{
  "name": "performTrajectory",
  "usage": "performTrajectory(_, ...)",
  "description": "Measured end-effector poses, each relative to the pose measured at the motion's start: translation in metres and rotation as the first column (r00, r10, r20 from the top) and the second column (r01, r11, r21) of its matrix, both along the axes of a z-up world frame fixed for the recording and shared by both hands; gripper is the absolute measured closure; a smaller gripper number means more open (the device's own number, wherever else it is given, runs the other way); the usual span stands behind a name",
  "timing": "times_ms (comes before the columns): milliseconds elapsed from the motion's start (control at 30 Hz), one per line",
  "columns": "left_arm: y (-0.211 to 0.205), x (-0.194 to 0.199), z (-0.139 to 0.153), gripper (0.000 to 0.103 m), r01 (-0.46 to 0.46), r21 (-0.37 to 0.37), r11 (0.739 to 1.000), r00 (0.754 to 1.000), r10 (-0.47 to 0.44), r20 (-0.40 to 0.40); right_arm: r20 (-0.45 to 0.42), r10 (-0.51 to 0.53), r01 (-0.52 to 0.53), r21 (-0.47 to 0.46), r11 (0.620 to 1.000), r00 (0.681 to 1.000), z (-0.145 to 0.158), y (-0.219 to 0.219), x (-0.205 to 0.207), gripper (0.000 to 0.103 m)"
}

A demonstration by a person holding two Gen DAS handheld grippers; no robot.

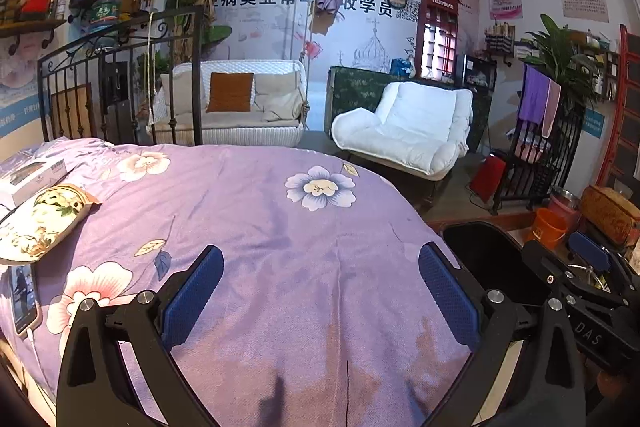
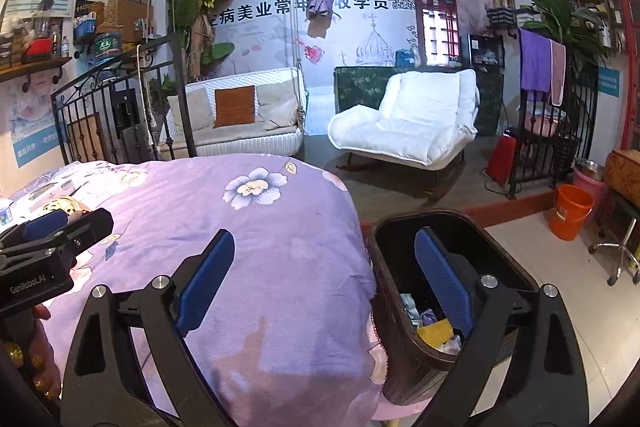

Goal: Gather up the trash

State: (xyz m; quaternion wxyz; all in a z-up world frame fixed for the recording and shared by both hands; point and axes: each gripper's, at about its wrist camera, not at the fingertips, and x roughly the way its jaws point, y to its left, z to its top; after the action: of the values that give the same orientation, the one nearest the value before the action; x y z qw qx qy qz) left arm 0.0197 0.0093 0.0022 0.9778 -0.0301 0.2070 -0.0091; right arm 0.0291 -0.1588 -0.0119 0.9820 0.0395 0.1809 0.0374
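My left gripper [image 1: 320, 255] hangs open over the purple flowered bedspread [image 1: 280, 227], with nothing between its blue pads. At the left of the bed lie a flowery snack packet [image 1: 44, 219], a white box [image 1: 32, 177] and a phone [image 1: 24, 295]. My right gripper [image 2: 325, 239] is wide open and empty, straddling the bed's corner and a dark bin [image 2: 420, 217]. In the bin lie a yellow scrap [image 2: 436, 331] and crumpled wrappers. The bin [image 1: 480, 225] stands beside the bed. Each gripper shows at the edge of the other's view: right gripper [image 1: 576, 263], left gripper [image 2: 60, 223].
An iron bed frame [image 1: 120, 67] rises behind the bed. Across the floor stand a white armchair [image 2: 416, 123], a wicker swing sofa [image 2: 240, 119], an orange bucket [image 2: 570, 211] and a stool [image 2: 620, 251]. A hand [image 2: 40, 367] holds the left gripper's handle.
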Motion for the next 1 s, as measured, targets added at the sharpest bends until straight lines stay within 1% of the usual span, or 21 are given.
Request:
performTrajectory(233, 0.0001, -0.0019, 0.0024, 0.005, -0.015, 0.009, 1.0, 1.0, 0.015, 0.022, 0.01, 0.003, -0.003, 0.005, 1.0, 1.0, 0.0037, 0.0009, -0.0026, 0.011)
performTrajectory(1000, 0.0022, -0.0029, 0.0003, 0.005, -0.019, 0.013, 1.0, 1.0, 0.019, 0.025, -0.002, 0.001, -0.001, 0.011, 1.0, 1.0, 0.0044, -0.0023, 0.0037, 0.011)
